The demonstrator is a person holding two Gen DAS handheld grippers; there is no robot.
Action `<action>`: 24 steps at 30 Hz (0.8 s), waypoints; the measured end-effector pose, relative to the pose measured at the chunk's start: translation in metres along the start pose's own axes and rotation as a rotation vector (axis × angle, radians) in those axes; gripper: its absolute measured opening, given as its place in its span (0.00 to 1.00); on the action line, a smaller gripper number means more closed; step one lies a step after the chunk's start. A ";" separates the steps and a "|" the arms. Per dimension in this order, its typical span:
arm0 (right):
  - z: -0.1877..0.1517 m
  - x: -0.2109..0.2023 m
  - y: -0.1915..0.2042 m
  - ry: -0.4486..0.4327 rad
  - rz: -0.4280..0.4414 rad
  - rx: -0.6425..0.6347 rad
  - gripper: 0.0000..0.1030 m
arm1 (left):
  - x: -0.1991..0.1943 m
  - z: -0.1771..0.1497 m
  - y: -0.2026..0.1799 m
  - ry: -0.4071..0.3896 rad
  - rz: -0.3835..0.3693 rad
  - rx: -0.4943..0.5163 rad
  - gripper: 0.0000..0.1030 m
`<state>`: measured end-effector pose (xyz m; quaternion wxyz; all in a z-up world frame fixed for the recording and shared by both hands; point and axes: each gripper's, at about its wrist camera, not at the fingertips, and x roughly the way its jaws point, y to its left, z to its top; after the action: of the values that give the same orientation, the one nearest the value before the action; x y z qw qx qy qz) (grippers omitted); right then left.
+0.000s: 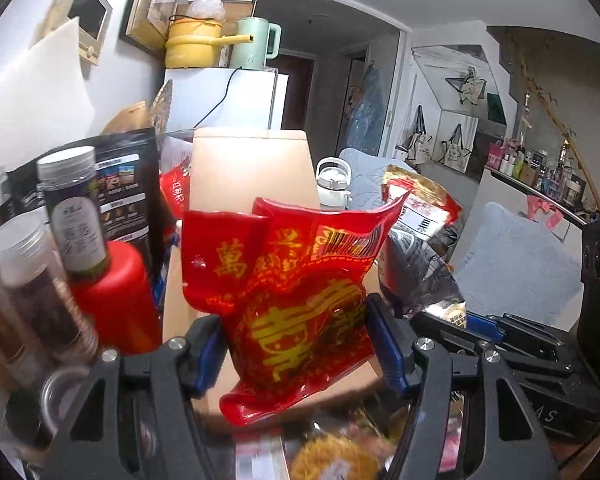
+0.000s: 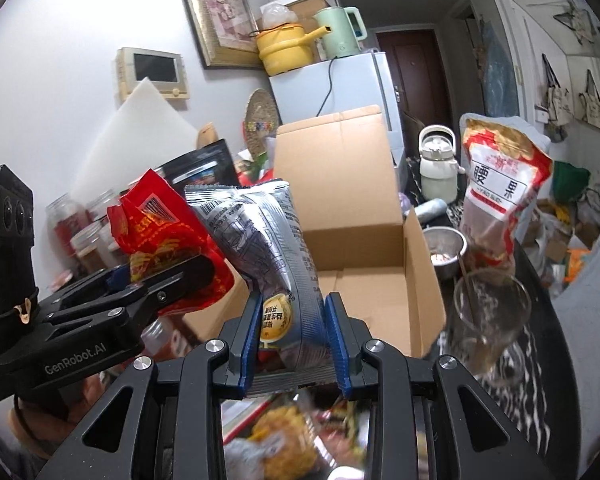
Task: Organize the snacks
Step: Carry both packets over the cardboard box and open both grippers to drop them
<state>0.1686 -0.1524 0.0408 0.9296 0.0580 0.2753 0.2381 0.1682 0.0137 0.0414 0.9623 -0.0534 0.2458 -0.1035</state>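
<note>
Both grippers clamped slippery packets: left gripper a crinkled red foil bag, right gripper a silver foil pouch; either might slip short of the open cardboard box ahead.

L gripper jaws clamped on red bag, R gripper jaws clamped on silver bag

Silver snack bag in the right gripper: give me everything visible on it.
The silver snack bag is a crinkled foil-look pouch with dark line art, printed text, a barcode near its top seam and a round gold emblem low down. It stands nearly upright, leaning left, pinched at its lower part by the right gripper, in front of the open cardboard box.
</note>
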 end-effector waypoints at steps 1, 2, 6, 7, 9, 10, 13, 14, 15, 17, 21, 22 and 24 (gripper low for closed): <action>0.003 0.005 -0.003 0.002 -0.003 -0.002 0.30 | 0.008 0.003 0.002 0.002 0.005 -0.002 0.61; 0.006 0.011 -0.006 0.003 -0.007 -0.006 0.30 | 0.015 0.006 0.004 0.004 0.012 -0.003 0.61; 0.018 0.031 -0.014 0.004 -0.011 -0.021 0.30 | 0.037 0.014 0.010 0.009 0.037 -0.004 0.61; 0.020 0.035 -0.015 0.005 -0.014 -0.025 0.30 | 0.043 0.016 0.012 0.011 0.044 -0.006 0.61; 0.026 0.046 -0.019 0.005 -0.016 -0.033 0.30 | 0.054 0.019 0.017 0.016 0.054 -0.011 0.61; 0.028 0.049 -0.020 0.006 -0.016 -0.036 0.30 | 0.060 0.021 0.020 0.020 0.060 -0.017 0.61; 0.033 0.065 -0.027 0.017 -0.023 -0.041 0.30 | 0.080 0.025 0.027 0.047 0.074 -0.020 0.61; 0.034 0.069 -0.029 0.023 -0.026 -0.042 0.30 | 0.087 0.025 0.028 0.058 0.078 -0.020 0.61; 0.036 0.075 -0.031 0.031 -0.031 -0.042 0.30 | 0.092 0.025 0.030 0.066 0.080 -0.020 0.62; 0.038 0.086 -0.036 0.052 -0.040 -0.040 0.30 | 0.104 0.025 0.033 0.090 0.098 -0.018 0.62; 0.039 0.110 -0.048 0.104 -0.047 -0.021 0.30 | 0.127 0.023 0.040 0.145 0.122 -0.025 0.61; 0.038 0.114 -0.050 0.115 -0.046 -0.014 0.30 | 0.129 0.023 0.041 0.141 0.127 -0.026 0.62; 0.037 0.122 -0.054 0.134 -0.046 -0.006 0.30 | 0.131 0.025 0.040 0.141 0.148 -0.017 0.62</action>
<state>0.3002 -0.1412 0.0004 0.9145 0.0326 0.3375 0.2207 0.2998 0.0243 -0.0037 0.9471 -0.0361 0.3170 -0.0334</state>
